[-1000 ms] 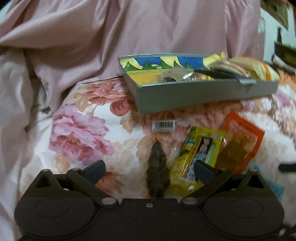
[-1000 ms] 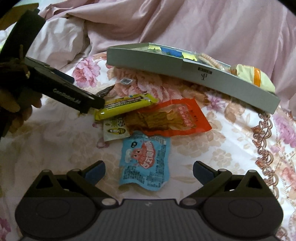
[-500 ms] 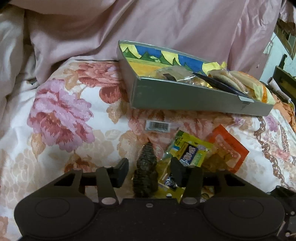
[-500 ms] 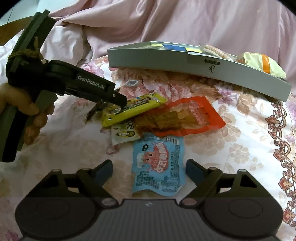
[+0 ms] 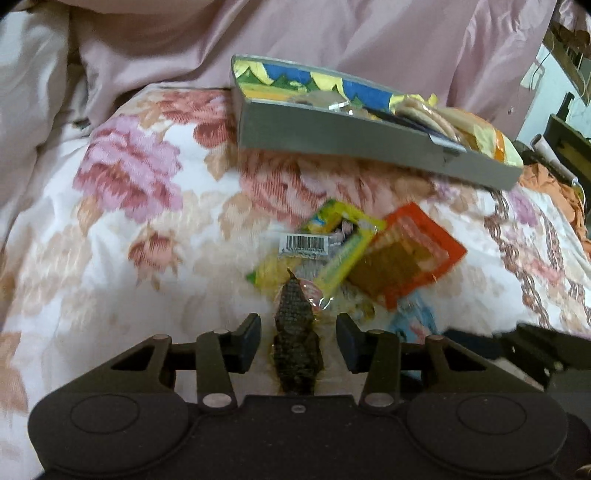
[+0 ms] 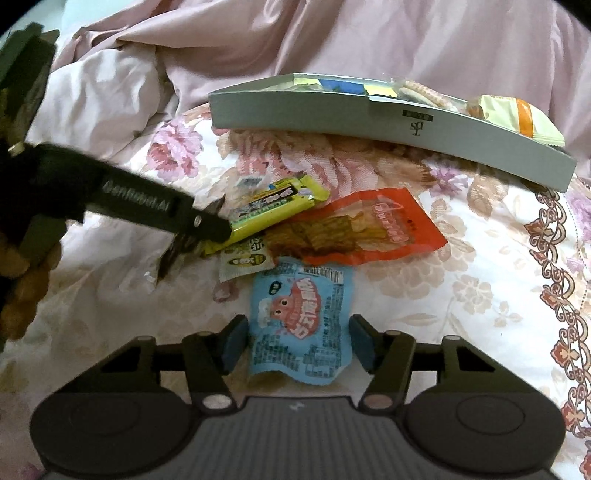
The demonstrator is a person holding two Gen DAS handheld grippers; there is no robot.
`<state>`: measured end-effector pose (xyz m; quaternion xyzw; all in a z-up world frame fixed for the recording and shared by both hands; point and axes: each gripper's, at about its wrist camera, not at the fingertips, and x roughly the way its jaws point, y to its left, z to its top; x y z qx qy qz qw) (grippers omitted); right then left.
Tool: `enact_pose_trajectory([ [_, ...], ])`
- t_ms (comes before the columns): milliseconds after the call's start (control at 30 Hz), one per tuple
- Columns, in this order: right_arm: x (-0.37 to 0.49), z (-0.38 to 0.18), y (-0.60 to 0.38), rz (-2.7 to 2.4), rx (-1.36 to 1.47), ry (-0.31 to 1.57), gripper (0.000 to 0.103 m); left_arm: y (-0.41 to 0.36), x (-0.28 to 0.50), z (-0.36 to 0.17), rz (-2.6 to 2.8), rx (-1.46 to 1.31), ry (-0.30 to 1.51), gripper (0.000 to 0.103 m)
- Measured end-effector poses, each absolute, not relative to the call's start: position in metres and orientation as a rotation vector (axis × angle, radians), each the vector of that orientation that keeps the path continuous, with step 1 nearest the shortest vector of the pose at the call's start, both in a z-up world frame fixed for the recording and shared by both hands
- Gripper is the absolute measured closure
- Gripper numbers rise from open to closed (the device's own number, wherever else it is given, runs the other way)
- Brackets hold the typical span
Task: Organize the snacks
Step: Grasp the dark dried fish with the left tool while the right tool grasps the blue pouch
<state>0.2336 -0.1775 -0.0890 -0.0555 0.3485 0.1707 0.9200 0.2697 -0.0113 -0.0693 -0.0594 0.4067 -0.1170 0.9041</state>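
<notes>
A clear packet of dark snack (image 5: 295, 332) with a barcode label sits between the fingers of my left gripper (image 5: 298, 341). The jaws are closing and grip its wrapper. In the right wrist view the left gripper (image 6: 207, 229) holds that packet (image 6: 173, 254) tilted beside a yellow bar pack (image 6: 273, 210). My right gripper (image 6: 298, 343) is closing around a blue packet (image 6: 299, 317) that lies flat on the bed; its pads are just off the edges. An orange pack (image 6: 362, 229) and a small white sachet (image 6: 243, 260) lie close by.
A grey box tray (image 6: 369, 110) holding biscuits and a yellow-orange bag (image 6: 517, 114) rests at the back on the floral bedspread (image 5: 129, 240). Pink bedding (image 5: 332, 33) is heaped behind it. A person's hand (image 6: 22, 280) holds the left tool.
Both sets of jaws have narrowed a lot. The left gripper shifted and the dark packet came with it, so its barcode end now lies over the yellow pack. The right gripper stayed over the blue packet.
</notes>
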Motion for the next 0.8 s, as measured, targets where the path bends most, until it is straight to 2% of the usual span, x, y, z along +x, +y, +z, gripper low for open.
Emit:
enact_pose_trajectory([
  [300, 0.226, -0.086, -0.173, 0.396, -0.137, 0.742, 0.040, 0.000, 0.227, -0.066, -0.165, -0.183, 0.867, 0.057],
  [500, 0.212, -0.085, -0.167, 0.443, -0.172, 0.747, 0.040, -0.002, 0.207, -0.067, -0.166, -0.180, 0.823, 0.057],
  [700, 0.195, -0.087, -0.160, 0.436, -0.263, 0.715, 0.036, -0.008, 0.188, -0.078, -0.204, -0.117, 0.742, 0.041],
  [767, 0.193, -0.087, -0.160, 0.420, -0.274, 0.711, 0.029, -0.010, 0.190, -0.076, -0.223, -0.100, 0.744, 0.033],
  [800, 0.192, -0.088, -0.161, 0.410, -0.273, 0.712, 0.027, -0.010, 0.190, -0.077, -0.226, -0.094, 0.744, 0.033],
])
